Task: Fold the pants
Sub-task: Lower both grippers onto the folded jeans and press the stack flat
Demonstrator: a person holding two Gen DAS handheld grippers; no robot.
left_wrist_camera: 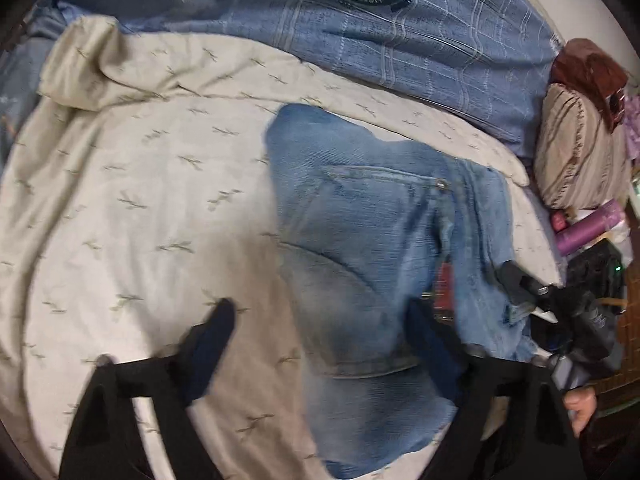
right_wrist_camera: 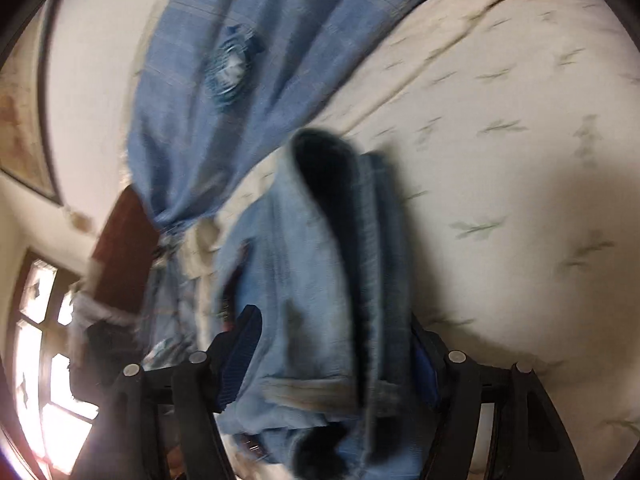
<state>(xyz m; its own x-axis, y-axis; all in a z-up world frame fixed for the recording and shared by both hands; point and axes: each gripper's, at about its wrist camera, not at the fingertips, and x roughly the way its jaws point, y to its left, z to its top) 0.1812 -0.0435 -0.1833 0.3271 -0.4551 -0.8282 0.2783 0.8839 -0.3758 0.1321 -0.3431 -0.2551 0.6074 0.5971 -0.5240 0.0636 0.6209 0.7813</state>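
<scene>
Light blue jeans lie partly folded on a cream bedspread, a back pocket showing. My left gripper is open and empty above the spread, its right finger over the jeans' lower edge. My right gripper shows at the jeans' right edge. In the right wrist view the right gripper has a thick bunch of the jeans between its fingers, with the waistband end near the camera; whether the jaws are clamped is unclear through blur.
A blue plaid duvet lies across the far side of the bed. A striped pillow, a purple bottle and dark clutter sit at the right. A window and wall show left in the right wrist view.
</scene>
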